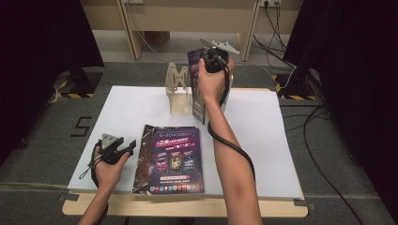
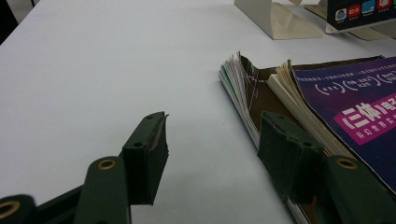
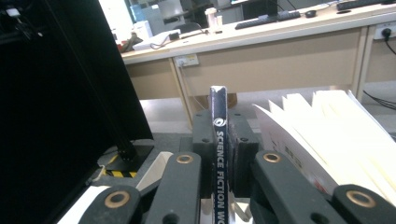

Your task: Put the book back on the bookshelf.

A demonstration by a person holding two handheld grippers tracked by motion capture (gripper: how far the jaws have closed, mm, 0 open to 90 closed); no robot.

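Right gripper view has the right gripper (image 3: 219, 163) clamped on the spine of a thin magazine (image 3: 218, 140), held upright just beside the beige bookstand (image 1: 178, 93); it looks light and floppy, its pages fanning, so the stiff spine seems the safest hold, while the left gripper (image 2: 210, 158) rests open.
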